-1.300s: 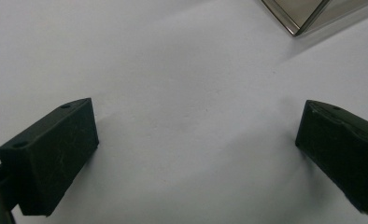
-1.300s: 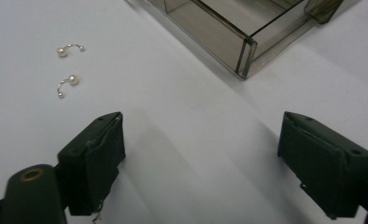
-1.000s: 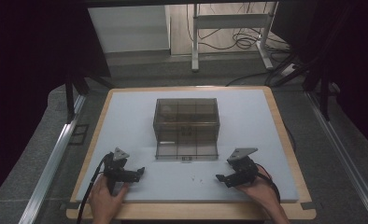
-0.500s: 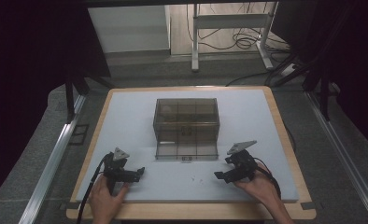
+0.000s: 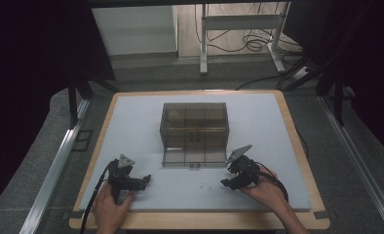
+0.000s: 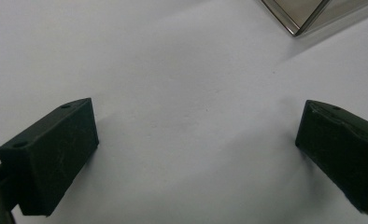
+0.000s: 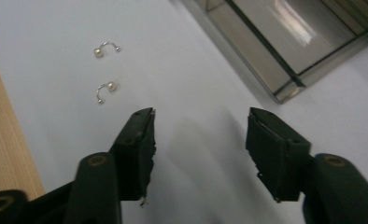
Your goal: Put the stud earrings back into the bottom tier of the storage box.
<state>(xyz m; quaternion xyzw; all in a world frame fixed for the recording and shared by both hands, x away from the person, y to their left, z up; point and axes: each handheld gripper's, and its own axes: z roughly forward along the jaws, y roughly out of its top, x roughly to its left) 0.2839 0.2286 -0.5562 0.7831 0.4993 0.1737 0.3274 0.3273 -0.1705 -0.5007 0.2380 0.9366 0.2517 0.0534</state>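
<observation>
A smoky see-through box (image 5: pixel 194 134) with several compartments stands mid-mat. Two small pearl earrings on curved wires (image 7: pixel 105 47) (image 7: pixel 105 88) lie on the white mat, ahead and to the left of my right gripper (image 7: pixel 201 126). That gripper (image 5: pixel 227 178) hovers near the box's front right corner (image 7: pixel 285 37). Its jaws have just been closing and now stand partly open, with nothing between them. My left gripper (image 5: pixel 144 179) rests low at the front left, jaws wide open (image 6: pixel 196 135) over bare mat, with a box corner (image 6: pixel 308 14) farther off.
The white mat (image 5: pixel 131 117) lies on a wooden board (image 5: pixel 200 224) whose edge runs close behind both hands. Metal rails (image 5: pixel 53 165) flank the table. A stand's legs and cables (image 5: pixel 248 44) are on the floor beyond.
The right hand has shifted a little left, toward the box's front corner, and its jaws have narrowed. The left hand and the box have not moved.
</observation>
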